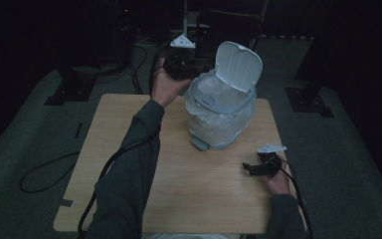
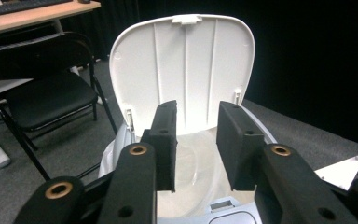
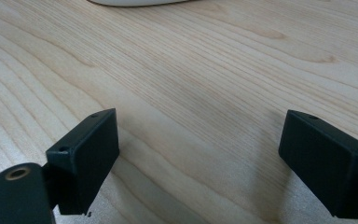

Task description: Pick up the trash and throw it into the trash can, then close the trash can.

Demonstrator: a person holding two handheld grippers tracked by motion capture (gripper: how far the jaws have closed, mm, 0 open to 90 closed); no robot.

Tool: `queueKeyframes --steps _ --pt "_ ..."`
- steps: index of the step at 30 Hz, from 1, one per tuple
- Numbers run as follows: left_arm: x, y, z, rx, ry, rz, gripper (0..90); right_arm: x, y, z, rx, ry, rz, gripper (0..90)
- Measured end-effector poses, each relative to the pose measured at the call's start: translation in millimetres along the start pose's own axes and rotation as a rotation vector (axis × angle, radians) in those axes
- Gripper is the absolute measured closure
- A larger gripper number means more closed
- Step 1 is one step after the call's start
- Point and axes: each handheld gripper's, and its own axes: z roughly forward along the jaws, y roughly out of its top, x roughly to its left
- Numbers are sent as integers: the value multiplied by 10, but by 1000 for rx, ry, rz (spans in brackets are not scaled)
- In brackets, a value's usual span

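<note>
A small pale grey bin (image 1: 221,117) with a clear plastic liner stands at the back middle of the wooden table (image 1: 179,189). Its lid (image 1: 238,64) is swung up, and the inside of the lid (image 2: 186,70) faces my left gripper. My left gripper (image 1: 193,68) hovers at the bin's far left rim. In the left gripper view its jaws (image 2: 196,140) stand apart over the bin's mouth with nothing between them. My right gripper (image 1: 250,168) rests low at the table's right front, and its jaws (image 3: 200,154) are wide open over bare wood (image 3: 191,70).
A black folding chair (image 2: 46,93) and a desk with a keyboard (image 2: 28,11) stand beyond the bin. A cable (image 1: 45,174) loops on the carpet to the table's left. Black stand feet (image 1: 69,92) sit on the floor behind the table.
</note>
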Motion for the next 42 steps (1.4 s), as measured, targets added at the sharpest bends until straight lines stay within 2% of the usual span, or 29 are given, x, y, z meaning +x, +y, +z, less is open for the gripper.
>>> queueKeyframes --steps 6,11,18,23,29,33,39,42 --pt "26 -1 8 -2 3 -10 646 -1 1 1 0 1 -1 113" --pt "-6 21 29 -8 1 -10 618 0 1 1 0 1 0 113" --pt "-76 165 69 -17 -16 12 597 0 0 0 2 1 0 113" --pt "-88 254 168 -12 -17 27 583 6 -2 -2 1 -1 3 113" --pt "-80 364 358 -19 -25 26 571 8 -3 -3 2 -2 3 113" --pt "-65 493 572 6 7 50 565 9 -3 -3 1 -4 3 113" --pt "-77 614 880 -21 34 22 539 17 -5 -6 2 -5 6 113" --pt "-121 620 994 -38 82 44 535 19 -7 -7 2 -4 5 113"
